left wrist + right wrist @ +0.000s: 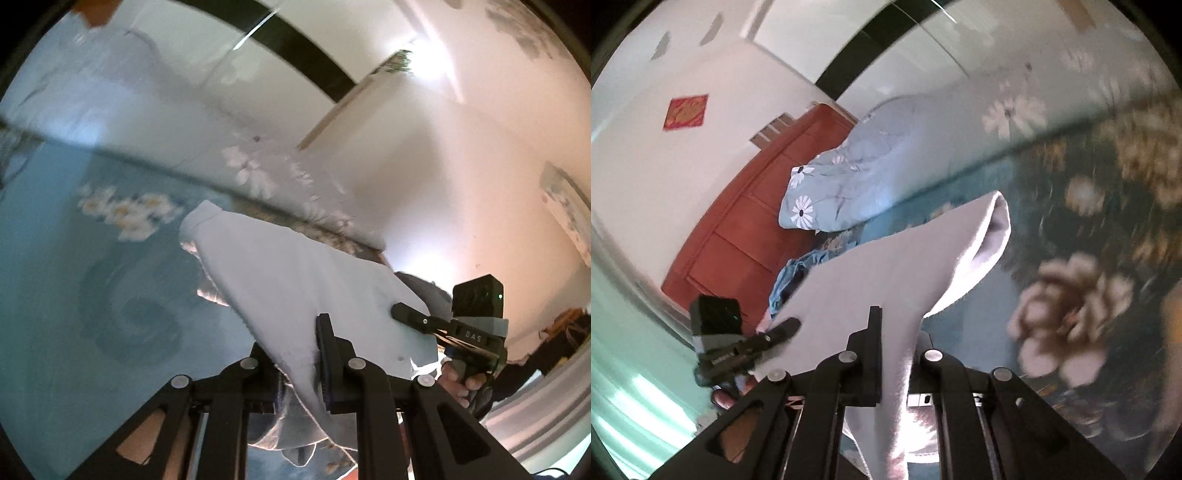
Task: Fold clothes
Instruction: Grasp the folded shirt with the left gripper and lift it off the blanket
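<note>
Both hand-held grippers are clamping one pale garment (295, 280), holding it stretched in the air above the floral blue bed (74, 258). Left hand-held gripper (314, 365) is pinching one edge; right hand-held gripper (897, 354) is pinching the other.

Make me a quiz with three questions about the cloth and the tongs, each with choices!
1. Where is the cloth?
A. Flat on the bed
B. Held up between both tongs
C. On the floor

2. What colour is the cloth?
A. Red
B. Pale whitish
C. Black

3. How are the left tongs?
A. Wide open
B. Shut on the cloth
C. Out of sight

Answers: 1 B, the right tongs pinch it too, above the bed; 2 B, it looks pale; 3 B, cloth sits pinched between them.
</note>
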`<state>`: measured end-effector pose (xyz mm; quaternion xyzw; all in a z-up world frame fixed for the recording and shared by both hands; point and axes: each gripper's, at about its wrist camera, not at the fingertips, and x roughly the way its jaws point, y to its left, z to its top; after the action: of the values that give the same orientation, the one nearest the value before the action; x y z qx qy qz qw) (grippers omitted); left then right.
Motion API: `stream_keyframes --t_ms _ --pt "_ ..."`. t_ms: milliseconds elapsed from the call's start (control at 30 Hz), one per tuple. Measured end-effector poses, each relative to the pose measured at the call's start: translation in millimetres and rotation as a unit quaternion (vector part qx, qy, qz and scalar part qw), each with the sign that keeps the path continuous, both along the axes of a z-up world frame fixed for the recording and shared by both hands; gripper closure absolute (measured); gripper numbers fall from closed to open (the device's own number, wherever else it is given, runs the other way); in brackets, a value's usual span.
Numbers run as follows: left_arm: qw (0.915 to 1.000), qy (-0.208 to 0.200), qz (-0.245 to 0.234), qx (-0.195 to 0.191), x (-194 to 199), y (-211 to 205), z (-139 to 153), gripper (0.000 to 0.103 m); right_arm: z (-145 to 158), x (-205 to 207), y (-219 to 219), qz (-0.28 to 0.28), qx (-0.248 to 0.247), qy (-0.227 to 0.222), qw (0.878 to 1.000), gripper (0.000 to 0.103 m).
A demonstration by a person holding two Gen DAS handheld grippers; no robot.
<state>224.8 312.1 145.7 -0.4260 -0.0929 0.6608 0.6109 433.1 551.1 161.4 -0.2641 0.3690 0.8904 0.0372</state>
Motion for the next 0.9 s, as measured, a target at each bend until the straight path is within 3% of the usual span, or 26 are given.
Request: stream_keyframes --t_ms 200,400,533,700,900 --pt "0.9988 0.032 -0.033 0.015 28 38 56 0.087 58 43 13 -0.019 0.051 0.011 0.998 0.096" --pt "0.9929 0.095 -0.071 0.01 75 87 104 0.087 103 88 39 -0.055 0.092 0.009 0.994 0.096" --pt "0.9914 0.093 -0.091 0.02 99 124 130 0.087 131 123 56 -0.082 0.133 0.006 0.988 0.096" --pt "0.9874 0.097 -0.12 0.033 138 176 154 0.087 160 171 81 -0.118 0.169 0.0 0.978 0.096" --pt "0.98 0.113 -0.16 0.037 191 229 159 0.087 164 228 117 -0.158 0.182 -0.025 0.97 0.096"
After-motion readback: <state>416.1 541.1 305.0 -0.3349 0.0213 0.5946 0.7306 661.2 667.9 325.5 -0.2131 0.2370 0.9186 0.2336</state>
